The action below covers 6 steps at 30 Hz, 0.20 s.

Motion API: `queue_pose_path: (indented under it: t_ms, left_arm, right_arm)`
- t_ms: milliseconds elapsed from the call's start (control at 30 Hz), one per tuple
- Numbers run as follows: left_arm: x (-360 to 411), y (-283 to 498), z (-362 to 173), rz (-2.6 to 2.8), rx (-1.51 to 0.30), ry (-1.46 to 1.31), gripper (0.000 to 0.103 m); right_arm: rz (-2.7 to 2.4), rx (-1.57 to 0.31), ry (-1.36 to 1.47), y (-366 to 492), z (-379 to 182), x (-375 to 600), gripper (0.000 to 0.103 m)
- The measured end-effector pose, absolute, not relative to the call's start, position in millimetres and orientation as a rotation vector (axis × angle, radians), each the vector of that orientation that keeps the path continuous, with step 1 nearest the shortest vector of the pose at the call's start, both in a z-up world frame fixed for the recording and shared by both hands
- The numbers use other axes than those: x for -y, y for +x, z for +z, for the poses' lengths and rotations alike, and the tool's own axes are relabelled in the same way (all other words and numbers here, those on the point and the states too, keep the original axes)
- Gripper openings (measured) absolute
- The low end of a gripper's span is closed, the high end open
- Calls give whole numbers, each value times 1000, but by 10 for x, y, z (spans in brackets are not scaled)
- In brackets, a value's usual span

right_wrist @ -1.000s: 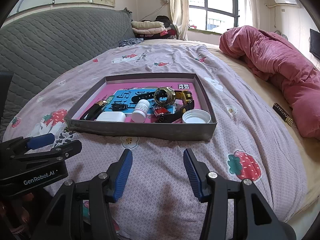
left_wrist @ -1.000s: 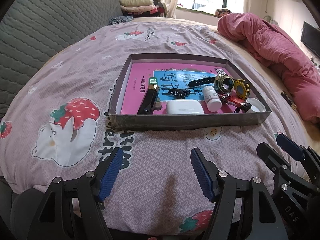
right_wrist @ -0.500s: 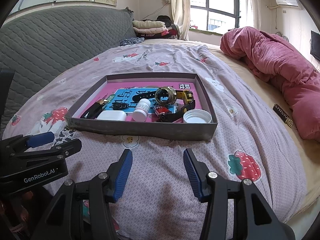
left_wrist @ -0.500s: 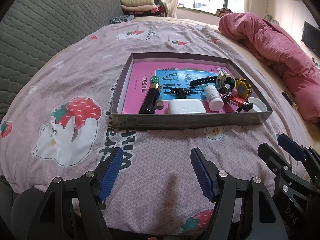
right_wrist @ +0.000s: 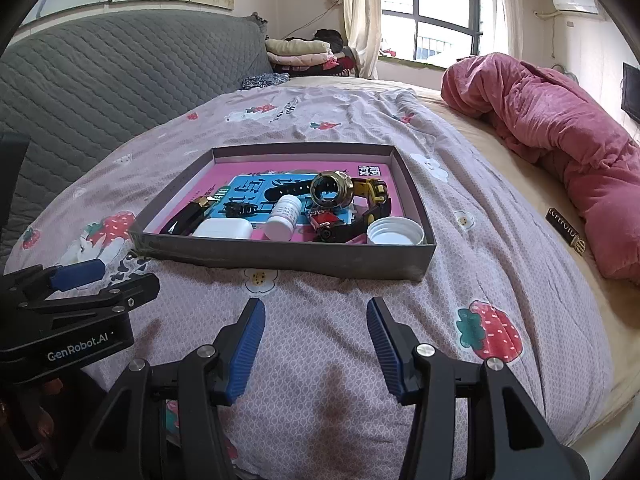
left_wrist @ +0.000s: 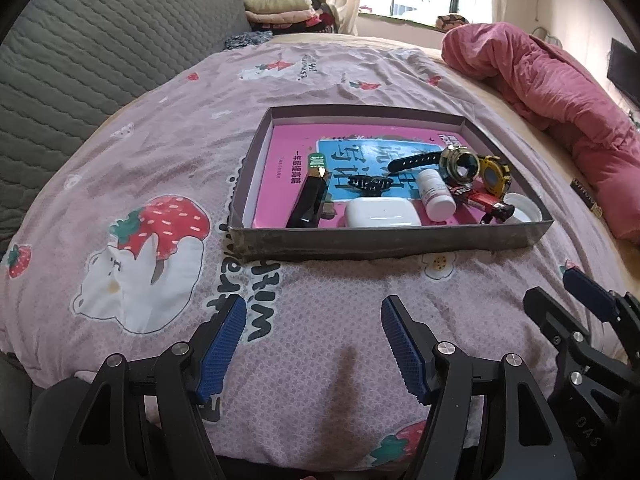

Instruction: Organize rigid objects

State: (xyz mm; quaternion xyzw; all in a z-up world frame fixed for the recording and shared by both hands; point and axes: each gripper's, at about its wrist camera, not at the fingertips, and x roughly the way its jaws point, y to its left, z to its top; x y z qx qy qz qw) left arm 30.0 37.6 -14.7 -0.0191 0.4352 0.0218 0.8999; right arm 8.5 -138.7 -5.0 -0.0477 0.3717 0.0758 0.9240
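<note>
**Both grippers poised short of the tray; no visible change over the last second**

Draped across the bed, a pink strawberry-print bedspread (left_wrist: 320, 80). Set at its middle, a shallow grey tray (left_wrist: 380, 240), in the same spot as a second ago apart from a slight drift of the view. Lining the tray floor, a pink and blue book (left_wrist: 280, 168).

Hovering above the near bedspread, well short of the tray wall: left gripper (left_wrist: 312, 344) and right gripper (right_wrist: 316, 344), side by side. Both spread wide and empty, the gaps matching the earlier pictures.

Resting on the book, positions unaltered:
- white earbud case (left_wrist: 382, 212) at the near wall
- black bar (left_wrist: 310, 202) to its left
- watch (left_wrist: 460, 166) farther back on the right
- white bottle (left_wrist: 436, 194) on its side
- white cap (left_wrist: 520, 208) in the near right corner
- black hair clip (left_wrist: 368, 183) at centre

Nothing lifted or shifted within this span. Fits equally a tray already filled with gathered items or one waiting to be sorted.
</note>
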Motion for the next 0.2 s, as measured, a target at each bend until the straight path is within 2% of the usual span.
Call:
queue_pose_path:
  t_ms: [200]
  left_arm:
    - [-418, 353, -171, 10, -913, -66, 71]
  right_arm:
    - [152, -768, -94, 104, -53, 1406, 53]
